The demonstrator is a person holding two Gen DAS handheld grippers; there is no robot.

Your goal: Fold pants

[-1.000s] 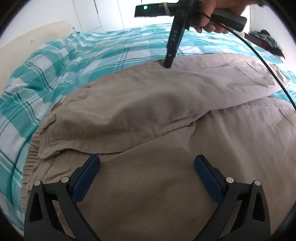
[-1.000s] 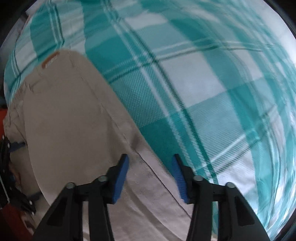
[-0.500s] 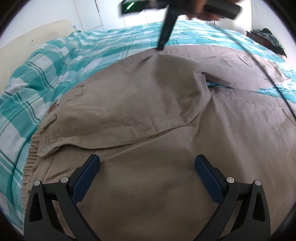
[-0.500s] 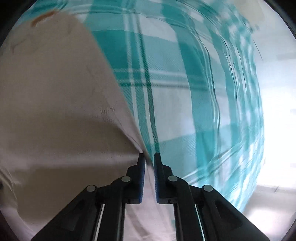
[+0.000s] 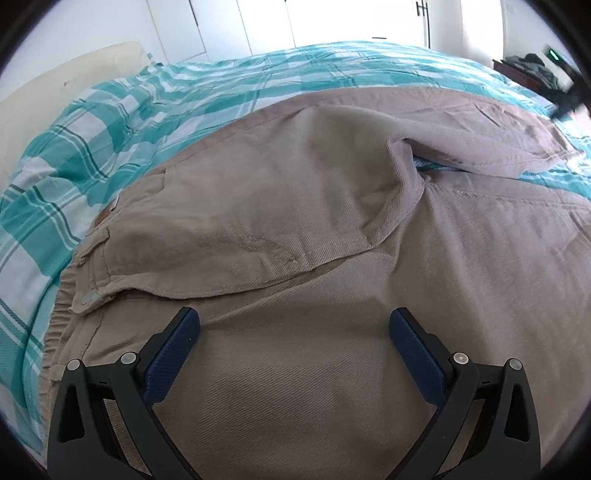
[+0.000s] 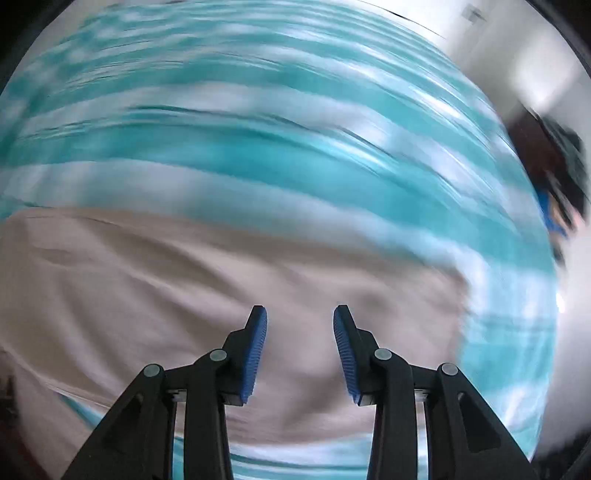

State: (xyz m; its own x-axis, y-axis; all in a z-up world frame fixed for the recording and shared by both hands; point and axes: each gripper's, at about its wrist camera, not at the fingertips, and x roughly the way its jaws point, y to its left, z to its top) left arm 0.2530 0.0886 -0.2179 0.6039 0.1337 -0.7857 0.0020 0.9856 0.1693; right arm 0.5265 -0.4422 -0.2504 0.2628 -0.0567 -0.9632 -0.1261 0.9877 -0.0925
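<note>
Beige pants (image 5: 295,229) lie spread on a teal and white checked bedspread (image 5: 122,110). One side is folded over the other, with the waistband and a button at the left. My left gripper (image 5: 293,332) is open and empty, low over the near pant fabric. My right gripper (image 6: 299,332) is open and empty above a pant leg (image 6: 184,295); that view is blurred by motion. The right gripper also shows as a dark blur at the far right of the left wrist view (image 5: 567,98).
A cream pillow or headboard (image 5: 55,85) lies at the far left. White closet doors (image 5: 295,22) stand behind the bed. A dark heap of clothes (image 5: 532,66) sits on furniture at the far right.
My right gripper let go of the pant edge, opened, and swung away to the right. The folded-over pant leg has settled flat. My left gripper has stayed put.
</note>
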